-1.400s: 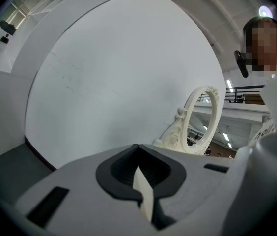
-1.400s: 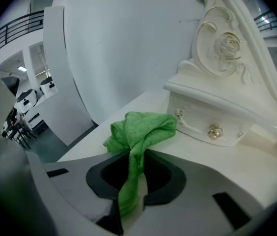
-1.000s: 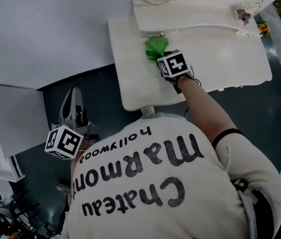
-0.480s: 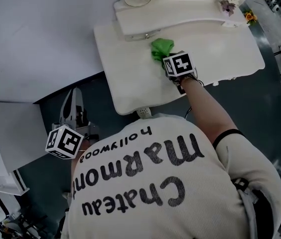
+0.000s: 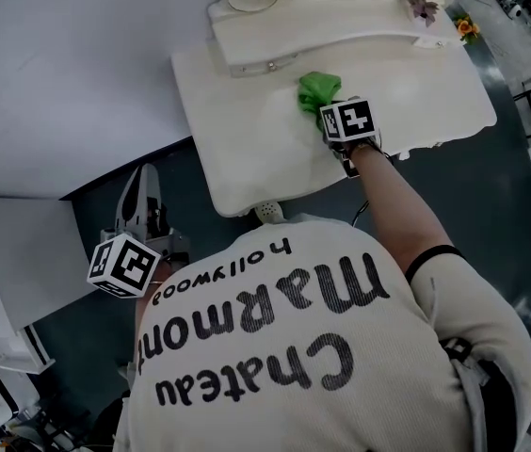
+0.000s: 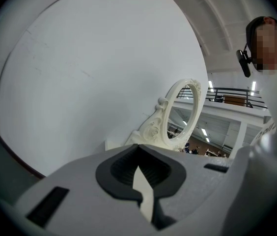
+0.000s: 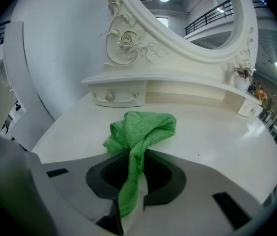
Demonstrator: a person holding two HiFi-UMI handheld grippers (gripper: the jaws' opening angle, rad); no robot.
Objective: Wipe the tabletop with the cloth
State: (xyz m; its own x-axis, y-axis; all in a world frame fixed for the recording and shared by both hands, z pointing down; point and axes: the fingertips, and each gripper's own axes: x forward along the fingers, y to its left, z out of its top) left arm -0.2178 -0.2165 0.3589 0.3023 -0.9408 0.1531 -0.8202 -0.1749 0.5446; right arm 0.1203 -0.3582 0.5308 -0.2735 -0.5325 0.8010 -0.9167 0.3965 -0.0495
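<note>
While your R gripper (image 7: 132, 163) pinches the crumpled green microfibre cloth (image 7: 143, 127) on the glossy cream tabletop (image 7: 217, 132), wiping seems part-done; L gripper (image 6: 141, 178) closed, empty.

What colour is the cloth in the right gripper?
Green; the cloth shows best in the right gripper view.

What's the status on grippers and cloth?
Right gripper shut on green cloth, cloth bunched on tabletop. Left gripper shut, empty, away from tabletop. Nothing blocking.
</note>
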